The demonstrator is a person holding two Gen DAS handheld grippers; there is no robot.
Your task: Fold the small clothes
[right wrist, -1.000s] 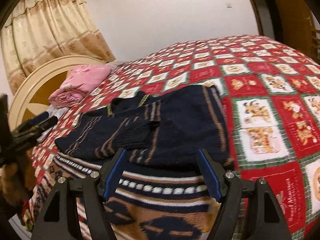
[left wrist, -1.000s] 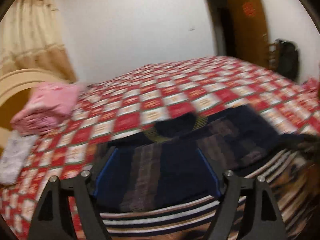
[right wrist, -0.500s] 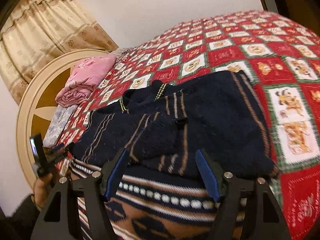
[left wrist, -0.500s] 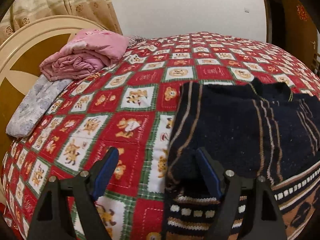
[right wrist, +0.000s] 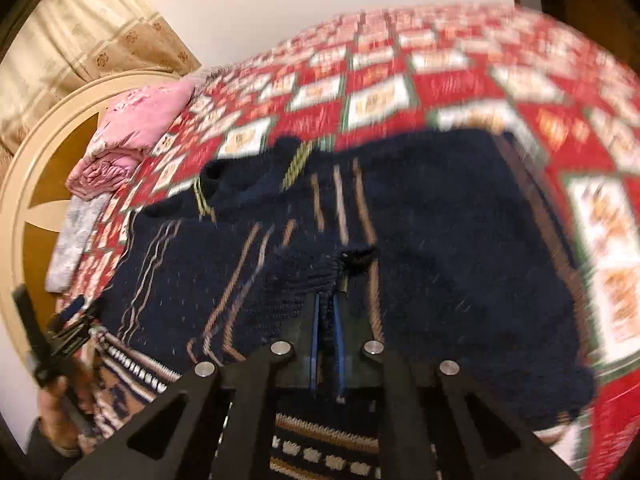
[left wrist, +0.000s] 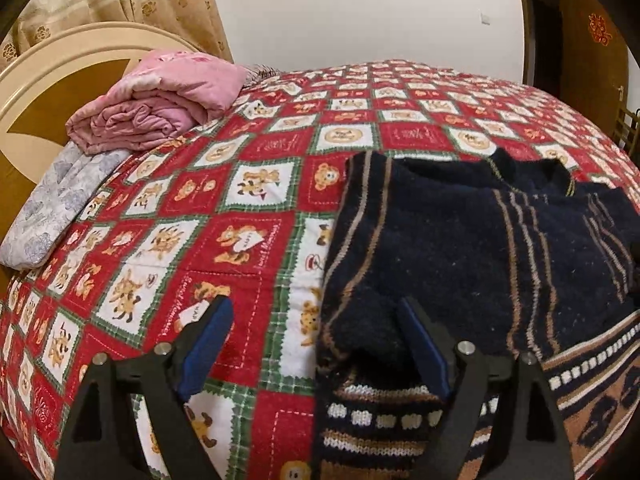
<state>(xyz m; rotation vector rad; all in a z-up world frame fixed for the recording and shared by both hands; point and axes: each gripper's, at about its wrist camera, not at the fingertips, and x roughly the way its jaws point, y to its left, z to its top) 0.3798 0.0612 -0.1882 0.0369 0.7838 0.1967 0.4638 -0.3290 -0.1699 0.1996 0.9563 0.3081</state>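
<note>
A navy knitted sweater (left wrist: 460, 248) with tan stripes and a patterned hem lies flat on the red patchwork bedspread (left wrist: 248, 184). My left gripper (left wrist: 316, 344) hangs over its lower left corner, jaws opening; the sweater's edge lies between the fingers and the pads are not pressing it. In the blurred right wrist view, my right gripper (right wrist: 326, 320) is shut on a ridge of the sweater (right wrist: 440, 240), by the cuff of the sleeve folded across its middle. The left gripper (right wrist: 60, 332) shows there at the far left, held by a hand (right wrist: 52, 400).
A folded pink quilt (left wrist: 160, 100) and a grey patterned pillow (left wrist: 60, 208) lie at the bed's head by the round cream headboard (left wrist: 40, 92). Curtains hang behind it. A brown door (left wrist: 580, 60) stands at the far right. Open bedspread stretches left of and beyond the sweater.
The left gripper swung left and down to the sweater's left edge, then held still. The right gripper moved in over the folded sleeve and its jaws closed on the knit.
</note>
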